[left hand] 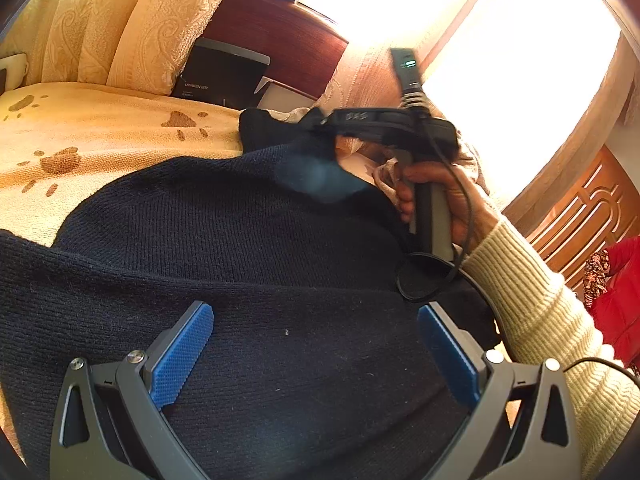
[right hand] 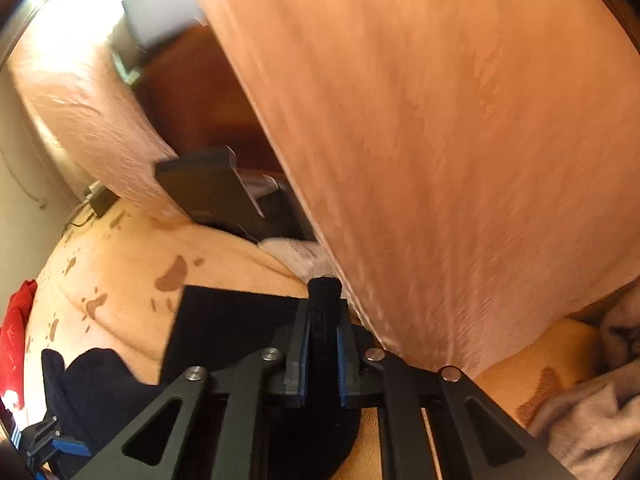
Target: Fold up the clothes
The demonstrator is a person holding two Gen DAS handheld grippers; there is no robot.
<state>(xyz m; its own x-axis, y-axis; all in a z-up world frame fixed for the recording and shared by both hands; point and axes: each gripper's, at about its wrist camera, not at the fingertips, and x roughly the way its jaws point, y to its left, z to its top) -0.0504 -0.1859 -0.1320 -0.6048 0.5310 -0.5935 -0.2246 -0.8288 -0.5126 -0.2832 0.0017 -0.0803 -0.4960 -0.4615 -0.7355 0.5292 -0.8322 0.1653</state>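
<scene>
Navy knit sweater (left hand: 248, 240) spread over bed blanket (left hand: 100, 140), paw-printed, tan. Left hand-held gripper (left hand: 316, 356): jaws wide apart, holding nothing, poised above the near body of the knit. Right hand-held gripper (right hand: 323, 344): clamped on a bunched fold of the same sweater, lifted at far right. Folding appears partway; no finished stack visible. Room: patterned cushions (left hand: 120, 20), dark boxes (left hand: 224, 72), bright window (left hand: 500, 60), wooden door (left hand: 592, 200).

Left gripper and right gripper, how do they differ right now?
The left gripper is open, its blue pads spread above the dark knit sweater and holding nothing. The right gripper is shut on a bunched fold of that sweater. The left gripper appears sharp, the right gripper's view is blurred. Both have blue pads.
</scene>
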